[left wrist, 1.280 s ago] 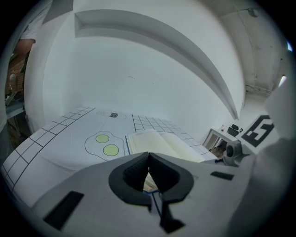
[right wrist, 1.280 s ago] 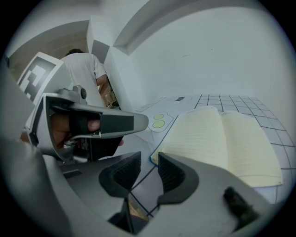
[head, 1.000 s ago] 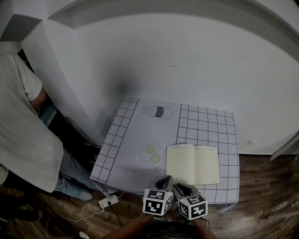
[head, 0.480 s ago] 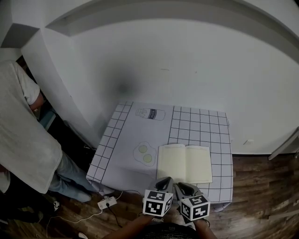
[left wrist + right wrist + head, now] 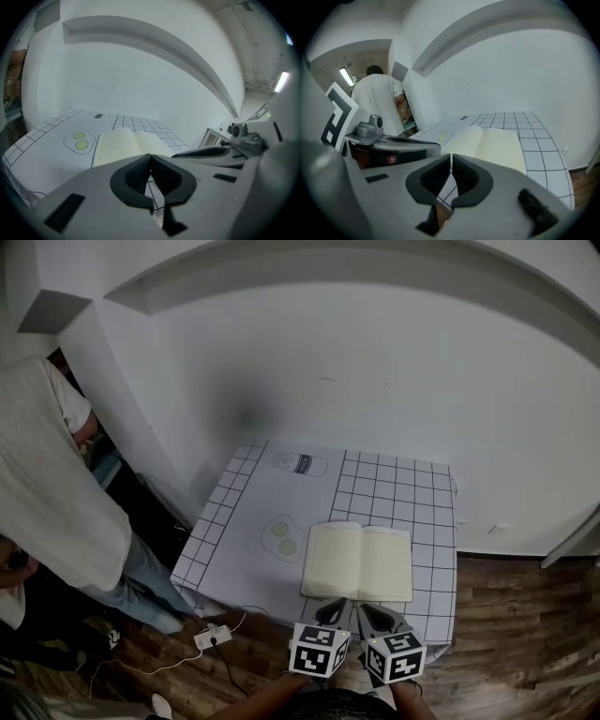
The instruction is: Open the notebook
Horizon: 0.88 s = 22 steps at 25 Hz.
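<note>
The notebook (image 5: 358,562) lies open and flat on the table's near right part, its cream pages (image 5: 126,145) (image 5: 492,145) facing up. Both grippers hang side by side off the table's near edge, apart from the book. My left gripper (image 5: 330,610) (image 5: 150,157) is shut, its tips touching with nothing held. My right gripper (image 5: 373,613) (image 5: 451,157) is closing; its tips almost meet and nothing is between them. Each gripper shows in the other's view: the right one (image 5: 211,152) and the left one (image 5: 403,143).
The table (image 5: 253,521) has a white cover with a black grid, a fried-egg drawing (image 5: 282,536) and a bottle drawing (image 5: 300,464). A person in a light shirt (image 5: 47,502) stands at the left. A power strip (image 5: 214,637) with a cable lies on the wood floor.
Both grippers have drawn back from the table's near edge, so the open notebook now lies farther ahead of them. The person at the left has shifted a little.
</note>
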### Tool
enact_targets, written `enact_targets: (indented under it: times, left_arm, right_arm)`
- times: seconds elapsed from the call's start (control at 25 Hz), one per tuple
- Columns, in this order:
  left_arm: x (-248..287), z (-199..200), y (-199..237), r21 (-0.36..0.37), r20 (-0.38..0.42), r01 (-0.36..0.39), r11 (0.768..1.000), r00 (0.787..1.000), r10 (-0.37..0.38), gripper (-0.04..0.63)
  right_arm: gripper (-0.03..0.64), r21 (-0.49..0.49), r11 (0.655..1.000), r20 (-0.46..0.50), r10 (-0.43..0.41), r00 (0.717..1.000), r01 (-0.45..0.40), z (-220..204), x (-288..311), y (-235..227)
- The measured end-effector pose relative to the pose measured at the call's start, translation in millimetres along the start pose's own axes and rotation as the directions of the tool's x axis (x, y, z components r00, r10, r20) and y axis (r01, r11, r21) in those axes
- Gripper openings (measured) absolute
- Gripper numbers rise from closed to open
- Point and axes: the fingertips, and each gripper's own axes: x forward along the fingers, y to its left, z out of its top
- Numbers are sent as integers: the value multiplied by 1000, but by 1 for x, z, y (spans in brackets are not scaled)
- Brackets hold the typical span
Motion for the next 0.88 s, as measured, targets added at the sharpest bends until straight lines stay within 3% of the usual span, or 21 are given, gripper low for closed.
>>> enact_targets:
  times: [0.88]
  left_arm:
    - [-7, -19, -53, -23, 18, -48, 999, 999, 48, 11]
  right_arm:
    - [12, -27, 1000, 56, 17, 998, -16, -7, -49, -23]
